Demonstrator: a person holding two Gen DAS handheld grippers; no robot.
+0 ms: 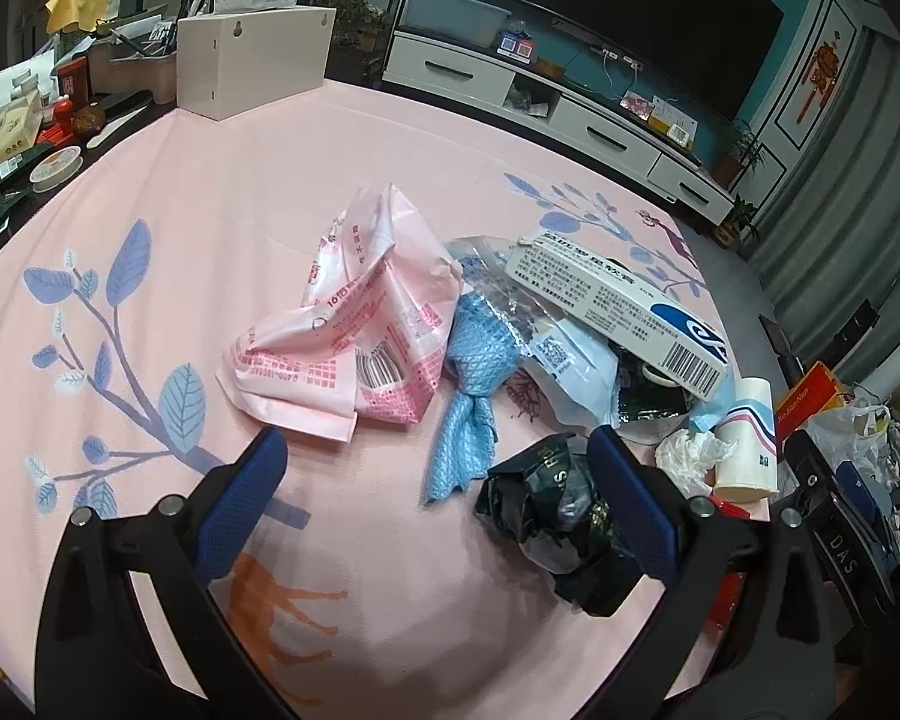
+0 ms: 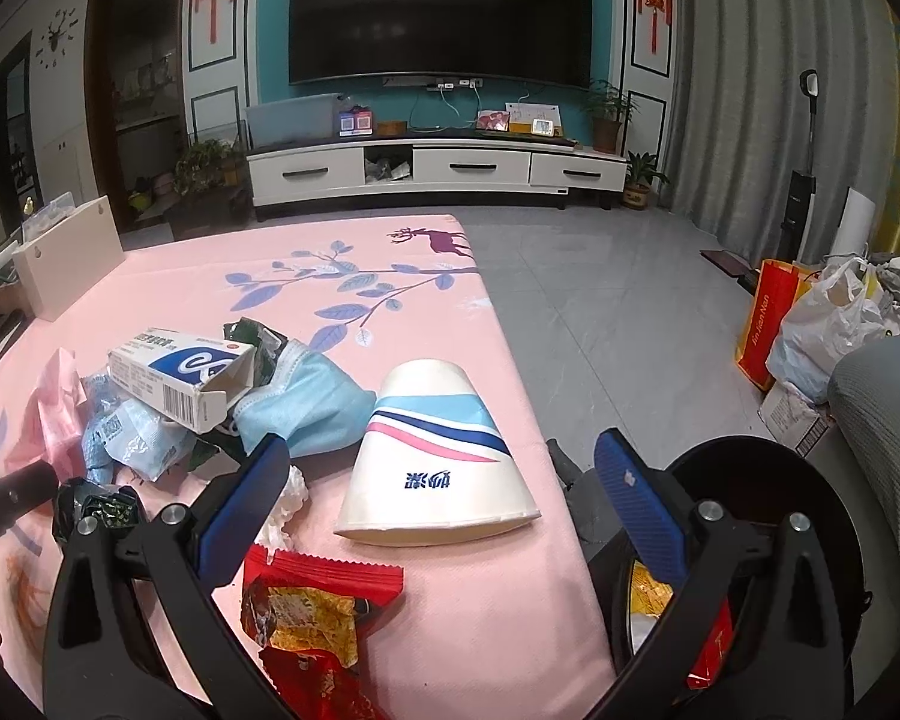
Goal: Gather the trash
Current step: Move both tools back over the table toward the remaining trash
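Over a pink surface (image 1: 222, 192) printed with blue leaves and deer, the left gripper (image 1: 432, 468) is seen with its blue fingers (image 1: 243, 504) spread wide and nothing held between them. A crumpled dark green wrapper (image 1: 546, 522) lies just inside the right-hand finger, at about 3 o'clock from the gap; touching or not cannot be told. At 12 o'clock a crumpled pink bag (image 1: 360, 324) with red print, a barcode and the digits "400-" is spotted, and a blue patterned cloth (image 1: 471, 384) is laid beside it at 1 o'clock. Further toward 2 o'clock a white and blue carton (image 1: 618, 312) with a barcode and small unreadable print is propped on clear plastic wrapping (image 1: 564, 360).

In the right wrist view the right gripper (image 2: 444, 480) is likewise held wide open, empty. A flattened paper cup (image 2: 438, 456), striped blue, navy and pink and marked with two blue Chinese characters seen upside down, is found lying between the fingers at 12 o'clock. A red and yellow snack wrapper (image 2: 312, 612) is lying at 7 o'clock, close under the left-hand finger. A light blue face mask (image 2: 306, 408) is spread at 10 o'clock, with the open-ended carton (image 2: 180, 378) just beyond it. Off the surface's edge, at 4 o'clock, a black bin (image 2: 744, 474) with scraps inside is partly hidden by the right-hand finger. On the floor at 2 o'clock an orange bag (image 2: 768, 324) reading "Jin Jian Nan" is stood
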